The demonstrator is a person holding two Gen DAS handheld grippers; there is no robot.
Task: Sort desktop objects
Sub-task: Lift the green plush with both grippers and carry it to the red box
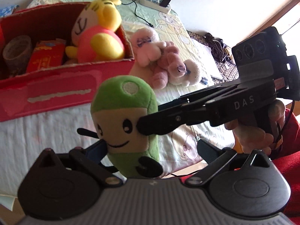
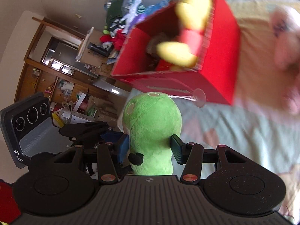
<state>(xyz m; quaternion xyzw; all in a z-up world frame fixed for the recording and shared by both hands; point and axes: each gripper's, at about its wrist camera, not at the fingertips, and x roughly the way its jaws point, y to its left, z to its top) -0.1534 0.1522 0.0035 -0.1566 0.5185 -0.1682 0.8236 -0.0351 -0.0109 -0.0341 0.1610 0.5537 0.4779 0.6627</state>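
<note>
the box [image 1: 61, 86] sits on the bed [image 1: 37, 131] with a doll [image 1: 97, 35], a tape roll [image 1: 16, 52] and a packet [image 1: 46, 55] inside, two plush toys [image 1: 165, 60] just right of it, a power strip [image 1: 156, 2] behind.

Right gripper [image 2: 150, 148]: pads pressed against both sides of the green plush toy [image 2: 151, 131], which is held upright.
Left gripper [image 1: 150, 150]: fingers spread wide, with no grip seen.
Hand [image 1: 262, 129]: wrapped around the right gripper's handle; a red sleeve [image 1: 288, 136] is seen behind.
</note>
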